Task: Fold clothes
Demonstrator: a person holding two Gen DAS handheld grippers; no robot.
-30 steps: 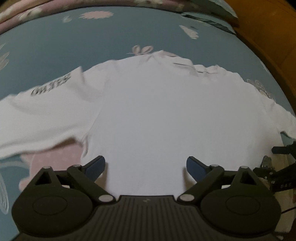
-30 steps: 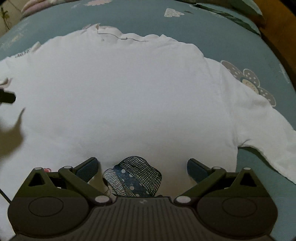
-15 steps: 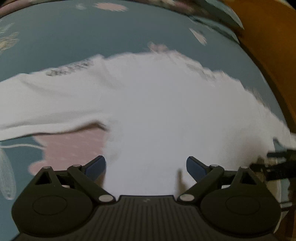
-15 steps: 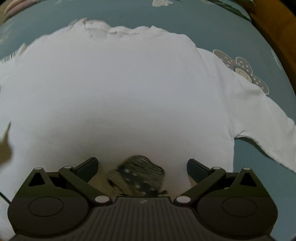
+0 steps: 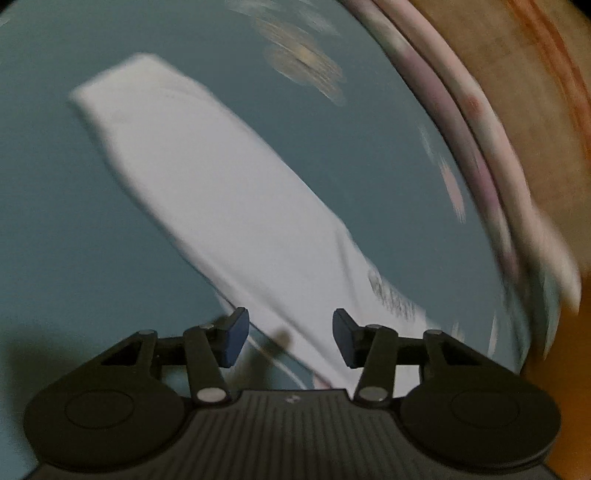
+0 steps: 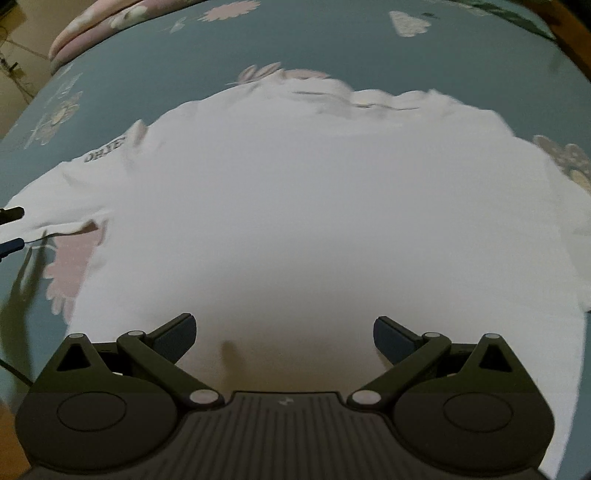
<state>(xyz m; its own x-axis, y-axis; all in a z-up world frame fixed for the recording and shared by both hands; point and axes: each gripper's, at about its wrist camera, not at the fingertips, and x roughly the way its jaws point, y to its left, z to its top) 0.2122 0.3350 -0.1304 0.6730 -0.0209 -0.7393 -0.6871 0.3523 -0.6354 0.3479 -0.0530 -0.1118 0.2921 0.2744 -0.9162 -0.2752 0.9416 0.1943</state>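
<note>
A white long-sleeved shirt (image 6: 295, 221) lies spread flat on the bed, collar at the far side. Its left sleeve (image 5: 207, 192) runs diagonally across the left wrist view, with dark lettering (image 5: 391, 299) near the shoulder. My left gripper (image 5: 290, 341) hovers over the sleeve's upper part. Its jaws are closing, the sleeve cloth lies between them, and the pads do not press on it. That gripper's fingertips (image 6: 11, 228) also show at the left edge of the right wrist view. My right gripper (image 6: 284, 339) stands open over the shirt's lower body, holding nothing.
The teal bedsheet (image 6: 332, 44) carries flower prints. A pink quilt (image 6: 110, 14) lies at the far left corner of the bed. A wooden bed frame (image 5: 517, 92) borders the sheet on the right of the left wrist view. Floor (image 6: 14, 55) shows beyond the bed's left edge.
My left gripper swung off the shirt's body to the left sleeve and rolled, and its jaws narrowed. The right gripper shifted over the shirt, and the patterned patch by the hem left its view.
</note>
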